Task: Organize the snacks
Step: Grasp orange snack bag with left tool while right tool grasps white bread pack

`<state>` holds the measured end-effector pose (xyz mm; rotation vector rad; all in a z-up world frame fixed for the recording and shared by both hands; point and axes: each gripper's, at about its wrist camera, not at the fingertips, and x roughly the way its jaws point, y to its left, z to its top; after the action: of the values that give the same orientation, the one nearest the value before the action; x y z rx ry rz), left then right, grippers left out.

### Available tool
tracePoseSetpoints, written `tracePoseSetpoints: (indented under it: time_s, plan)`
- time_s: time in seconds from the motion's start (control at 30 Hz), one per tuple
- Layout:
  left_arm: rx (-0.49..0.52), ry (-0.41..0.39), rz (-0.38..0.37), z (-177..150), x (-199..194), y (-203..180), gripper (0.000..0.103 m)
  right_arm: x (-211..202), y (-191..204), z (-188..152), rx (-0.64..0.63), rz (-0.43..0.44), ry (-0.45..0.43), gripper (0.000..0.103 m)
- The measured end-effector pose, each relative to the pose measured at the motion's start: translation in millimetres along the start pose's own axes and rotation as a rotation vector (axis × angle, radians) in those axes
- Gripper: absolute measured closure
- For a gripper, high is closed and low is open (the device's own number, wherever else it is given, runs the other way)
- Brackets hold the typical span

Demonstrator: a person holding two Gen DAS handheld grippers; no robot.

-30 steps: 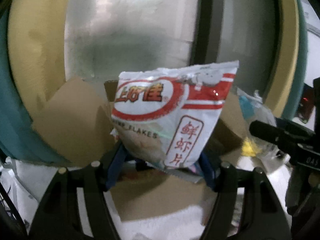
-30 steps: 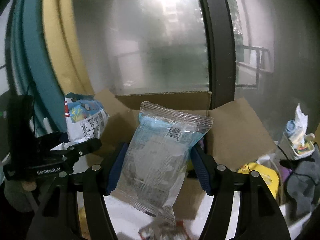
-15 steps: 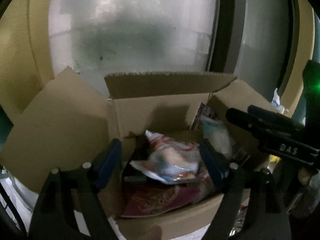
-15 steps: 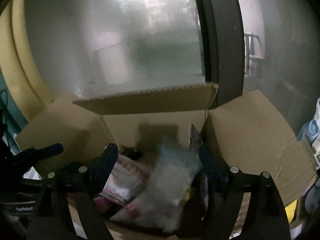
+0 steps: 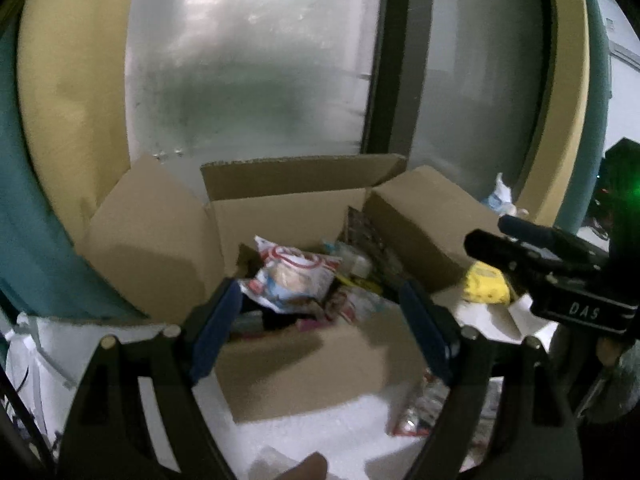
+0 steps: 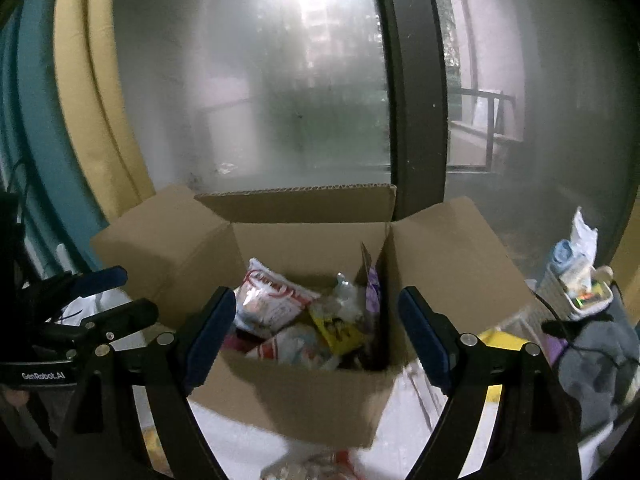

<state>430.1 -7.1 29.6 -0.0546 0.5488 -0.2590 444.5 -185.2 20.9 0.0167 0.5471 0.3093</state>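
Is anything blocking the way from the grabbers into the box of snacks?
Nothing visible blocks it. The cardboard box has all its flaps folded open, and the snack bags lie uncovered inside. The left gripper and right gripper are both open and empty, in front of the box's near wall.

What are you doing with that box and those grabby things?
Someone is tidying snacks into a cardboard box with its flaps up, using a two-finger grabber in each hand. Right now the left gripper and the right gripper are both open and holding nothing, in front of the box. A red-and-white snack bag lies on top of the pile inside. A few more packets wait on the white surface beside the box.
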Motion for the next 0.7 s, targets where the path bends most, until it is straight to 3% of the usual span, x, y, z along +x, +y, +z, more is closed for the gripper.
tracePoseSetpoints:
  time_s: [0.3, 0.57, 0.7]
  plan:
    - [0.013, 0.039, -0.029, -44.9, -39.0, -29.8, 0.020, -51.6, 0.8, -42.2, -0.008, 0.027, 0.028, 0.017]
    - [-0.010, 0.115, -0.040, -101.9, -51.2, -50.7, 0.020, -74.6, -11.4, -87.3, 0.021, 0.042, 0.082, 0.017]
    - [-0.005, 0.127, -0.013, -122.0, -57.8, -60.1, 0.020, -85.2, -10.4, -112.4, 0.027, 0.052, 0.105, 0.017]
